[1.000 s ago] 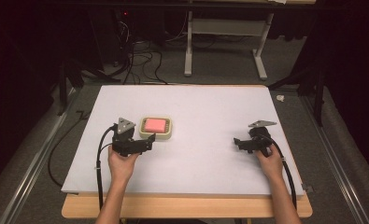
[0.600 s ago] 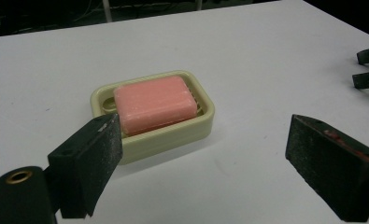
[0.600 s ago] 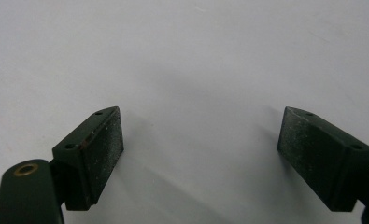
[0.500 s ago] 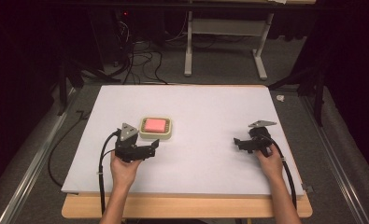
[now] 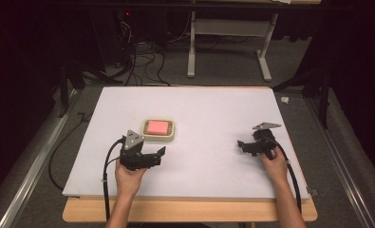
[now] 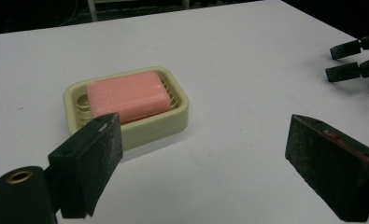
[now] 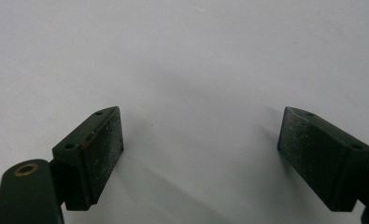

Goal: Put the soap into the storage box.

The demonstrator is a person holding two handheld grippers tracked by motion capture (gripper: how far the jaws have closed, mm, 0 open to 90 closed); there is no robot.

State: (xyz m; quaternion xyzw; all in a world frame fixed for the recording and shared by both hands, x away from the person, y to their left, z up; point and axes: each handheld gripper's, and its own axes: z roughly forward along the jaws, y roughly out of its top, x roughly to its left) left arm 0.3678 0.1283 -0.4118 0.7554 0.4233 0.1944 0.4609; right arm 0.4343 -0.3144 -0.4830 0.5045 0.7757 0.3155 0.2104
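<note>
A pink bar of soap (image 5: 157, 127) lies in a cream soap dish (image 5: 172, 137) on the left half of the white tabletop (image 5: 213, 109). My left gripper (image 5: 159, 156) hovers just in front of the dish, open, jaws pointing right. In the left gripper view the soap (image 6: 128, 95) and dish (image 6: 182, 112) sit beyond the left jaw, and nothing is between the jaws of the left gripper (image 6: 203, 135). My right gripper (image 5: 240, 147) rests at the right side, open, pointing left. In its own view the right gripper (image 7: 201, 121) has bare white table between its jaws.
The right gripper (image 6: 355, 58) appears far off in the left gripper view. Cables trail from both grippers over the table's front edge. Beyond the table are a dark floor, loose cables (image 5: 142, 61) and a metal stand (image 5: 228, 28).
My left gripper has drawn back a little toward the person and to the right, away from the soap dish. The right gripper has stayed put.
</note>
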